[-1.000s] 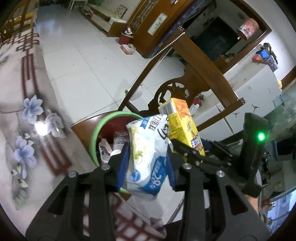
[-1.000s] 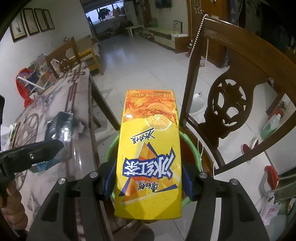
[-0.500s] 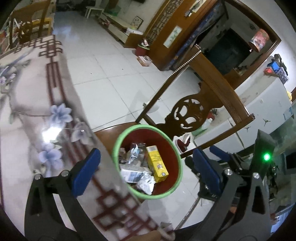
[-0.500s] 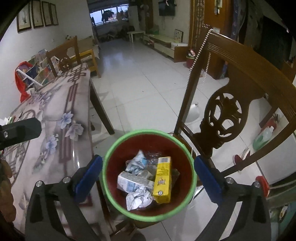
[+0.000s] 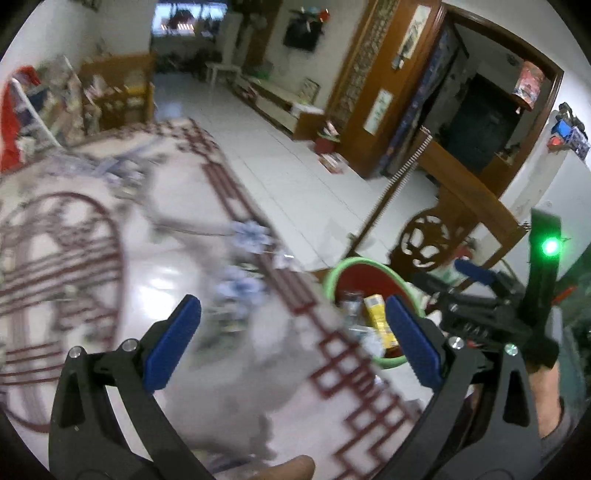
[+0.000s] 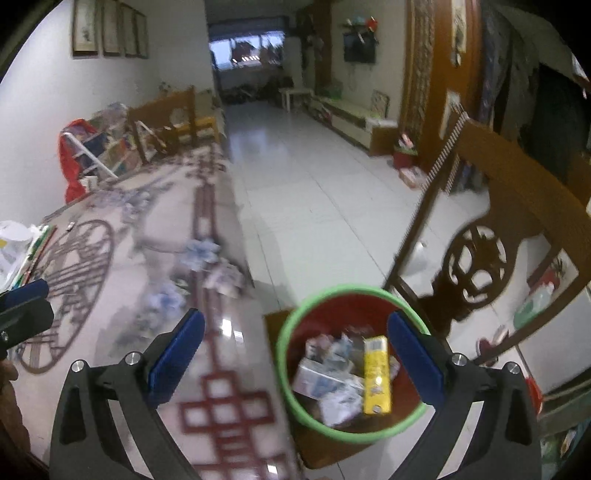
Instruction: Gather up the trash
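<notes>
STATE: left gripper [image 5: 291, 341] and right gripper [image 6: 295, 356] both spread wide, nothing between pads | TRASH: yellow carton [image 6: 376, 374], white carton [image 6: 314, 374], wrappers lying in bin [image 6: 282, 354] | BIN: on chair [image 6: 517, 206] seat beside table [image 6: 122, 295], likely for short reach | COUNT: grippers 2, bin 1, cartons 2, wrappers uncountable

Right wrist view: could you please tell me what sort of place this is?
Most likely a home's dining and living area: a carved wooden chair, a table under a patterned cloth, framed pictures on the wall.
</notes>
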A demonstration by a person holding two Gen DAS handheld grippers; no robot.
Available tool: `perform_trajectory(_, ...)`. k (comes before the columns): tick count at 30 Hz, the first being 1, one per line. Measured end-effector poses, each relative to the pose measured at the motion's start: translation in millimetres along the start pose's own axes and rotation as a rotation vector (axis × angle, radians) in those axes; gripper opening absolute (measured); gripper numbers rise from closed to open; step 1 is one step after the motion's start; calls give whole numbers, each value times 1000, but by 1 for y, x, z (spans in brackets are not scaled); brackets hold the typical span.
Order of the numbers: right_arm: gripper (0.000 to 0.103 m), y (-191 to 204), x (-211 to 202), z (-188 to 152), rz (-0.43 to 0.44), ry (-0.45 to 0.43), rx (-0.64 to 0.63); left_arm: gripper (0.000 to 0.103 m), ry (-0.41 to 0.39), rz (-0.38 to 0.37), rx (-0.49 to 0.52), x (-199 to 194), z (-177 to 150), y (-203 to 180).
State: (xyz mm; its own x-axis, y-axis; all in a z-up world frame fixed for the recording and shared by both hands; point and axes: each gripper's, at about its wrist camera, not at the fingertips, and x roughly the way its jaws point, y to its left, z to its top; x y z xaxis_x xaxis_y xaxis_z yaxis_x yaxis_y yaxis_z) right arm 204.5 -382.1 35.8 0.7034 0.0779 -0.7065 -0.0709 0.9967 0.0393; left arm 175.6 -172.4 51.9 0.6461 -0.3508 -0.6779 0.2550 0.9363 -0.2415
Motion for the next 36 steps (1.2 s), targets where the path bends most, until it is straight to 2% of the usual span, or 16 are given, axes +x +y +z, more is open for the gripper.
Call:
perform_trajectory(4,96,41,-18,1,10,-50,-59,98,-83,91,29,-44,-15,29)
perform_trajectory(8,96,79,-36,-7,47,-99,-89,98,-94,144,49,-71,-30,55)
perform_trajectory(12,96,112,-52,-20,81,-149,-93,98,-141,226,75,-94,-53,73)
perform_trajectory(17,96,141,-63,-38,116,-190,-74,98,-204,261,36,-112,-77,97)
perform_trajectory(22,96,154,-71,-50,104,-239,-88,98,-257,329,34,-123,-96,107)
perform_trajectory(26,96,155,-73,-53,81,-256,-86,98,-263,364,19,-125,-101,112)
perform_trajectory(36,96,157,-71,-60,91,-260,-108,98,-269,380,12,-125,-104,113)
